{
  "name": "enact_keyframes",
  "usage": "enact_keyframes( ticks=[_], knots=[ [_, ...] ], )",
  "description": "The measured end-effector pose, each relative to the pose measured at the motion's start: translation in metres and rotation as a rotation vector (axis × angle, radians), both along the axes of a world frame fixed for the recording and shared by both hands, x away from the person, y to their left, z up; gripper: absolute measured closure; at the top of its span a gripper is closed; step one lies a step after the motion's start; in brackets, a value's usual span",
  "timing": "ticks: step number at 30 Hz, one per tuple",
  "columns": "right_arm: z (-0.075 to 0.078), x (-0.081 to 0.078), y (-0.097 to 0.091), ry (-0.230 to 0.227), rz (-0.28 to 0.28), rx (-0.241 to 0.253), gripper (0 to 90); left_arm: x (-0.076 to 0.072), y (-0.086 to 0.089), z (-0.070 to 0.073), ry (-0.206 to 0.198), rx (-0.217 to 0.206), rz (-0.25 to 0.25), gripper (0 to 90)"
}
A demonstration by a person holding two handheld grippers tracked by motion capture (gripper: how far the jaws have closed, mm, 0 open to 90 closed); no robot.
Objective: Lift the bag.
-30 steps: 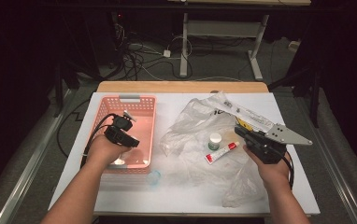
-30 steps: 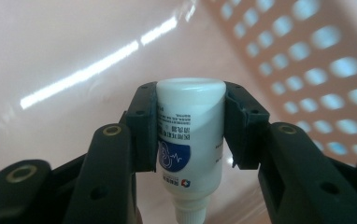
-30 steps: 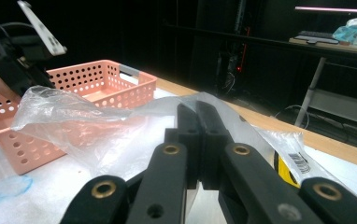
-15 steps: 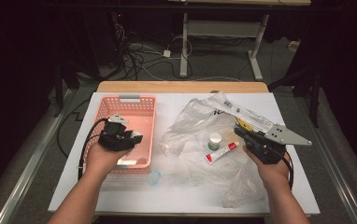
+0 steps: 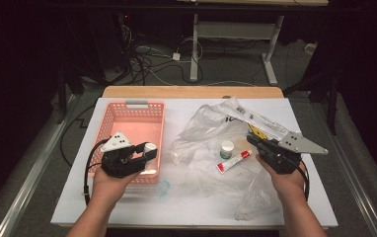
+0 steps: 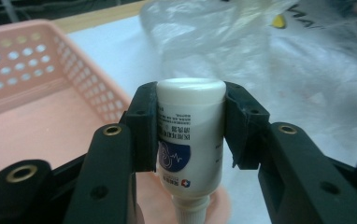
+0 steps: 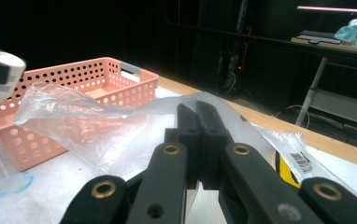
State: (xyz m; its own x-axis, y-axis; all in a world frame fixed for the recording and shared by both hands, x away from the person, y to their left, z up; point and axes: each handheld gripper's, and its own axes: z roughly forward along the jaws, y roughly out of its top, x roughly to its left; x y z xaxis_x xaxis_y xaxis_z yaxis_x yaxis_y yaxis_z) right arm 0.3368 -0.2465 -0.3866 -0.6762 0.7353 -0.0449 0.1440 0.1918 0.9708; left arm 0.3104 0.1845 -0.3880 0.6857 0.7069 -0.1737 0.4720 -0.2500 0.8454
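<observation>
My left gripper (image 5: 147,150) is shut on a small white bottle (image 5: 150,146) with a blue printed label. It holds the bottle above the near right corner of the pink basket (image 5: 127,111). In the left gripper view the bottle (image 6: 190,135) sits upside down between the pads, cap toward the camera. My right gripper (image 5: 253,139) is shut, its jaws pinching the edge of the clear plastic bag (image 5: 211,123). In the right gripper view the film (image 7: 64,107) drapes up to the closed jaw tips (image 7: 203,112).
A small white jar (image 5: 227,148) and a red and white tube (image 5: 233,161) lie on the bag. A packet with a yellow label (image 5: 255,118) lies at its far side. A clear blue-rimmed lid (image 5: 163,186) sits on the white table near the basket.
My left gripper has moved with the bottle toward the near edge of the basket and a little up. The right gripper has stayed where it was.
</observation>
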Motion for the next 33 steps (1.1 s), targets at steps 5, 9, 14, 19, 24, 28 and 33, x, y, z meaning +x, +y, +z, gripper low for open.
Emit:
enact_keyframes(
  ticks=[5, 9, 14, 19, 24, 28, 33],
  knots=[
    [0.000, -0.001, 0.000, 0.002, -0.002, 0.002, 90.0, -0.013, -0.015, 0.007, -0.052, -0.035, -0.037, 58.3],
    [0.001, -0.001, -0.001, -0.002, -0.001, 0.002, 90.0, -0.020, -0.029, 0.011, -0.075, -0.041, -0.065, 58.3],
    [0.001, -0.001, -0.001, -0.006, -0.001, 0.001, 90.0, -0.022, -0.044, 0.011, -0.076, -0.046, -0.104, 58.3],
    [0.002, -0.002, -0.001, -0.003, -0.003, 0.004, 90.0, -0.022, -0.062, 0.006, -0.077, -0.025, -0.141, 58.2],
    [0.002, -0.001, 0.000, -0.004, -0.001, 0.004, 90.0, -0.021, -0.082, 0.001, -0.086, -0.020, -0.171, 58.2],
    [0.002, -0.002, 0.000, -0.007, 0.001, 0.003, 90.0, -0.018, -0.098, -0.002, -0.082, -0.009, -0.201, 58.2],
    [0.002, -0.002, -0.001, -0.006, 0.000, 0.005, 90.0, -0.014, -0.119, -0.007, -0.076, -0.003, -0.227, 58.1]
  ],
)
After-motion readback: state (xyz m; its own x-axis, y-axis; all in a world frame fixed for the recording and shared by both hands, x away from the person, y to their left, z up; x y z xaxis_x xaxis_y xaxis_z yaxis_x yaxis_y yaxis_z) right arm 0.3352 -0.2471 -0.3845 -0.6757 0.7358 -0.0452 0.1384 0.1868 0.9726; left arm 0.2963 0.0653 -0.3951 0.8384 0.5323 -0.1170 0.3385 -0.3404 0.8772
